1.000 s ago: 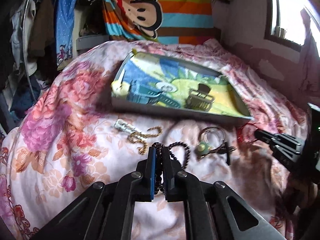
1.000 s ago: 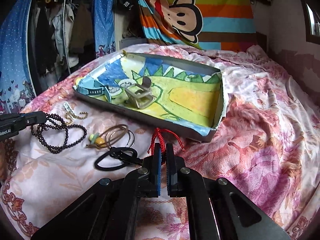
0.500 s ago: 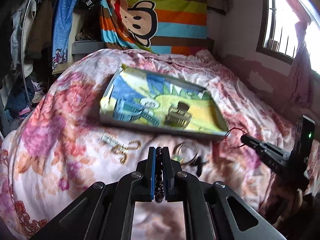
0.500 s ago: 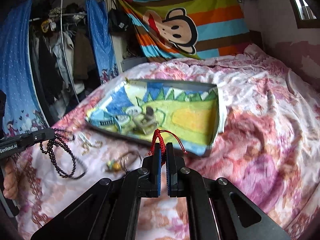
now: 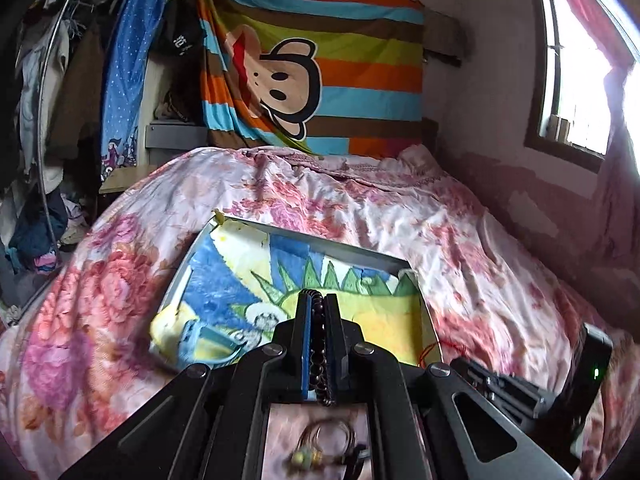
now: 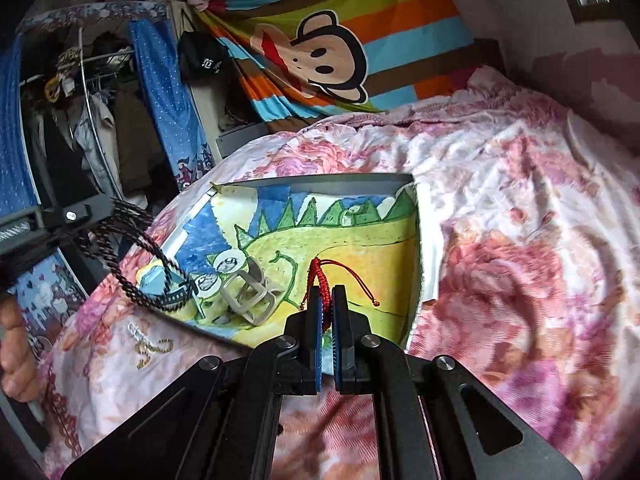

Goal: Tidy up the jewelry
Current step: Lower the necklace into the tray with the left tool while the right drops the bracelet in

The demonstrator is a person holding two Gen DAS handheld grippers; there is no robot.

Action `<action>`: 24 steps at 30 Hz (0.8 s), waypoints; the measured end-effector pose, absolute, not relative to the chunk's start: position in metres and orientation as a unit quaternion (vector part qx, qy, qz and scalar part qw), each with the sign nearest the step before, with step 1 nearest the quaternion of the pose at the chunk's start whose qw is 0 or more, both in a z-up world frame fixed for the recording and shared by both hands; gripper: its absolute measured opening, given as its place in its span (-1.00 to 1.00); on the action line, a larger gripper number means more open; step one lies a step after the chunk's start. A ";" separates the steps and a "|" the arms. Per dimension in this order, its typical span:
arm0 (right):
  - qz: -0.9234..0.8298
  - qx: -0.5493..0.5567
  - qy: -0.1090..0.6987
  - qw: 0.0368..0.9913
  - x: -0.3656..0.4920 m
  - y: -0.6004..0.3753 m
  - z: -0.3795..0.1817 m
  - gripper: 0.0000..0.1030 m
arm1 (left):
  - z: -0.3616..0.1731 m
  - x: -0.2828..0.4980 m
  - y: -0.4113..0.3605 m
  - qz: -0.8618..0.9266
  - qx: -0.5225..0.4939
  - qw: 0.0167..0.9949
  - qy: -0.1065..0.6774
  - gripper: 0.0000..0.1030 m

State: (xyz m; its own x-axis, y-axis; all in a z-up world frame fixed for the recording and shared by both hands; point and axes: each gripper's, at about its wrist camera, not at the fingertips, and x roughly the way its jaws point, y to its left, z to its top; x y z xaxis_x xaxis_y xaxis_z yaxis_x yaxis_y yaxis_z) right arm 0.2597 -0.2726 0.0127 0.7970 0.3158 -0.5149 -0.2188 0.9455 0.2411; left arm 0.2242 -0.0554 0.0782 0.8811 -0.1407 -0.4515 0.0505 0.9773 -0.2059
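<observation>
Now the long strand of dark round beads [image 6: 132, 252] is pinched between the jaws of the left gripper [image 5: 318, 304]; in the right wrist view it hangs in loops below those jaws and reaches down to the near left corner of the shallow grey tray [image 6: 320, 179], whose bottom is lined with a child's crayon drawing of green spikes on yellow and blue. In the left wrist view the beads run as a single dark line straight up between the pressed jaws. The thin red braided cord bracelet [image 6: 322, 284] is pinched in the jaws of the right gripper [image 6: 327, 300], its knotted loop standing up above the tips and one loose end trailing to the right, over the yellow part of the drawing. Ahead and left of those jaws a grey plastic hair claw clip [image 6: 250, 290] lies inside the tray, with a blue strap-like item [image 6: 160, 280] further left, partly hidden by the beads. Below the tray's near edge a small gold chain piece [image 6: 150, 346] rests on the pink floral bedspread [image 6: 520, 240]. Under the left jaws, blurred, lies a bundle of thin wire rings with a pale green bead [image 5: 320, 448]. Beyond the bed hangs a striped cloth with a cartoon monkey face [image 5: 280, 76].
</observation>
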 end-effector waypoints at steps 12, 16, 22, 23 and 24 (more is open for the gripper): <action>0.146 0.053 0.335 0.929 0.281 -0.245 -0.029 -0.91 | 0.011 0.283 -0.054 -0.033 -0.105 0.953 0.283 -0.88; 0.141 0.053 0.341 0.928 0.284 -0.246 -0.033 -0.90 | -0.007 0.291 -0.051 -0.030 -0.117 0.943 0.310 -0.88; 0.128 0.043 0.331 0.934 0.281 -0.246 -0.029 -0.28 | -0.019 0.291 -0.047 -0.037 -0.135 0.931 0.336 -0.88; 0.126 0.044 0.329 0.935 0.280 -0.247 -0.028 -0.22 | -0.019 0.290 -0.047 -0.037 -0.137 0.930 0.338 -0.87; 0.122 0.047 0.326 0.936 0.280 -0.249 -0.027 -0.22 | -0.018 0.289 -0.047 -0.038 -0.138 0.930 0.339 -0.79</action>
